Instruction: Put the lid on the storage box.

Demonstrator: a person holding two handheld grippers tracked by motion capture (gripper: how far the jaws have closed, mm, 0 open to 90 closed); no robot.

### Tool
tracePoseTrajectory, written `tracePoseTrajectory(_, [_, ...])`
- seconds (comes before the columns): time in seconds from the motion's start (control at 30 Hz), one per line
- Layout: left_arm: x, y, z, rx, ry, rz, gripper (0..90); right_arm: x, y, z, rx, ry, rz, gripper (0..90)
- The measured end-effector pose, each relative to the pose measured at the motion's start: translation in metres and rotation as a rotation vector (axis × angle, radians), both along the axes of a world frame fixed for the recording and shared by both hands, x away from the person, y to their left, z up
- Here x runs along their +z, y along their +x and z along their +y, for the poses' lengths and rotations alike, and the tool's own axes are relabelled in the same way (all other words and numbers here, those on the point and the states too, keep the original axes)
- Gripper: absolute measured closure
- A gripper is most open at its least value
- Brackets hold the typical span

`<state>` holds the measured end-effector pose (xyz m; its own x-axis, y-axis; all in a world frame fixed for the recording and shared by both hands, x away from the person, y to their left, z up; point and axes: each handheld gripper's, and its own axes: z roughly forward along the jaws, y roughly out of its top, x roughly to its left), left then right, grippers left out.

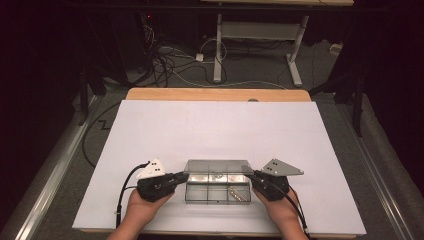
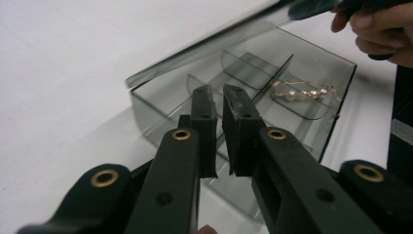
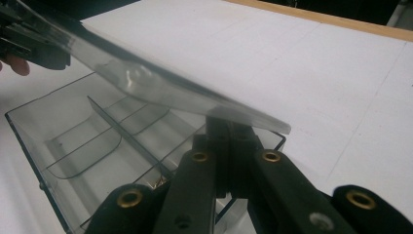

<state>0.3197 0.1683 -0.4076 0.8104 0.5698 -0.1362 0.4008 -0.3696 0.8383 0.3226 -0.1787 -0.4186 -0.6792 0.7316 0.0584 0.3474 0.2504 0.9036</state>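
On the white table (image 1: 150, 130), left gripper view reveals a bracelet (image 2: 304, 91) in the box (image 2: 311, 131).

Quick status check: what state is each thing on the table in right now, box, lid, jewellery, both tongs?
Clear box: upright on the white sheet, open.
Lid: raised, tilted, gripped at both ends.
Pearl bracelet: lying in a compartment.
Left tongs: shut on the lid's left corner.
Right tongs: shut on its right corner.

No readable text, labels, brands or numbers anywhere (checked the clear compartment box (image 1: 217, 187), both grippers and the white table (image 1: 215, 130)); nothing legible on any surface.
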Motion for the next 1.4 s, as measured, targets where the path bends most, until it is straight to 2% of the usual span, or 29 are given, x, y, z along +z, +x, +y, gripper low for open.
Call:
tracePoseTrajectory(0.17, [0.0, -0.002, 0.0, 0.004, -0.021, 0.002, 82.0, 0.0, -0.005, -0.001, 0.003, -0.012, -0.002, 90.0])
tracePoseTrajectory(0.33, [0.0, -0.005, 0.001, 0.003, -0.022, -0.013, 84.3, -0.001, -0.009, -0.002, 0.01, -0.032, -0.011, 90.0])
tracePoseTrajectory(0.7, [-0.003, -0.01, 0.002, -0.01, -0.016, -0.012, 84.3, -0.006, -0.018, -0.014, 0.003, -0.015, -0.004, 90.0])
tracePoseTrajectory(0.8, [-0.005, -0.012, 0.002, -0.016, -0.008, -0.025, 84.2, -0.009, -0.019, -0.023, -0.017, -0.016, 0.01, 90.0])
tracePoseTrajectory(0.93, [-0.006, -0.014, 0.003, -0.019, -0.008, -0.033, 84.2, -0.018, -0.02, -0.037, -0.056, -0.033, 0.042, 85.5])
tracePoseTrajectory(1.03, [-0.006, -0.016, 0.004, -0.02, 0.007, -0.041, 84.2, -0.026, -0.02, -0.046, -0.087, -0.061, 0.066, 76.9])
tracePoseTrajectory(1.17, [-0.009, -0.017, 0.007, -0.024, -0.004, -0.029, 84.1, -0.03, -0.021, -0.053, -0.12, -0.085, 0.114, 54.3])
tracePoseTrajectory(1.27, [-0.011, -0.018, 0.007, -0.029, 0.006, -0.026, 84.1, -0.03, -0.022, -0.056, -0.128, -0.094, 0.124, 35.4])
tracePoseTrajectory(1.4, [-0.013, -0.021, 0.007, -0.035, 0.018, -0.029, 83.9, -0.031, -0.022, -0.057, -0.158, -0.112, 0.14, 3.6])
